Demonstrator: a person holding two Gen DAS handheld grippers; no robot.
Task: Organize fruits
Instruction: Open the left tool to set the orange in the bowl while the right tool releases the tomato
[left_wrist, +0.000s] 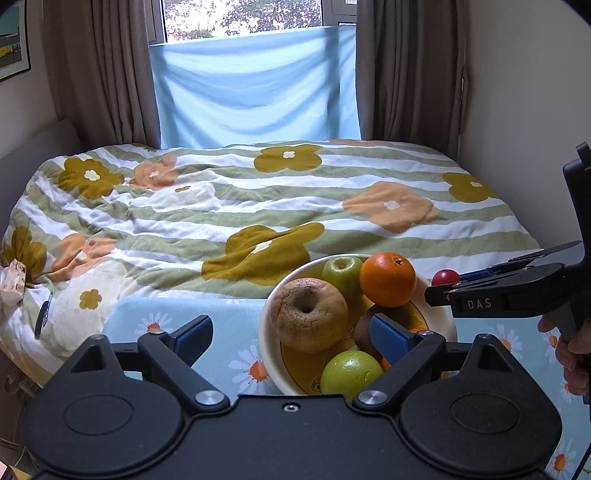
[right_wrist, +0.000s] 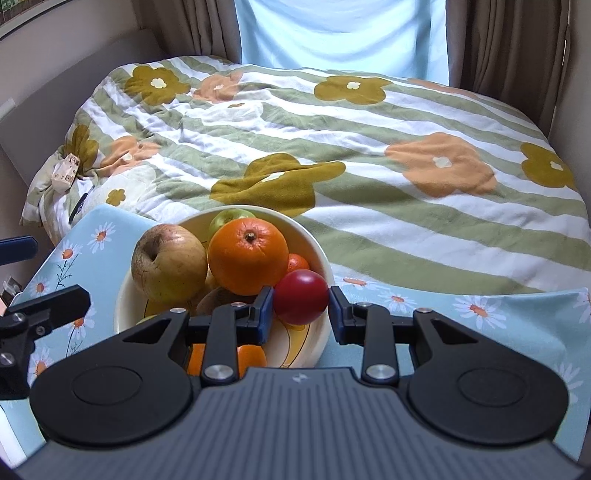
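Note:
A cream bowl (left_wrist: 265, 334) (right_wrist: 320, 251) stands on a daisy-print cloth. It holds a wrinkled brown apple (left_wrist: 308, 314) (right_wrist: 168, 264), a big orange (left_wrist: 388, 278) (right_wrist: 248, 256), two green apples (left_wrist: 341, 273) (left_wrist: 351, 371), a kiwi (left_wrist: 364, 326) and smaller oranges (right_wrist: 297, 262). My right gripper (right_wrist: 301, 312) (left_wrist: 452, 285) is shut on a small red fruit (right_wrist: 301, 297) (left_wrist: 445, 277), held just over the bowl's right rim. My left gripper (left_wrist: 291, 334) (right_wrist: 33, 275) stands open and holds nothing. Its right finger is over the bowl and its left finger over the cloth.
The light blue daisy cloth (left_wrist: 166, 321) (right_wrist: 480, 325) covers the table beneath the bowl. Behind it lies a bed with a striped floral duvet (left_wrist: 258, 206) (right_wrist: 369, 147). A hand (left_wrist: 570, 354) grips the right tool at the frame's right edge. Curtains and a window are at the back.

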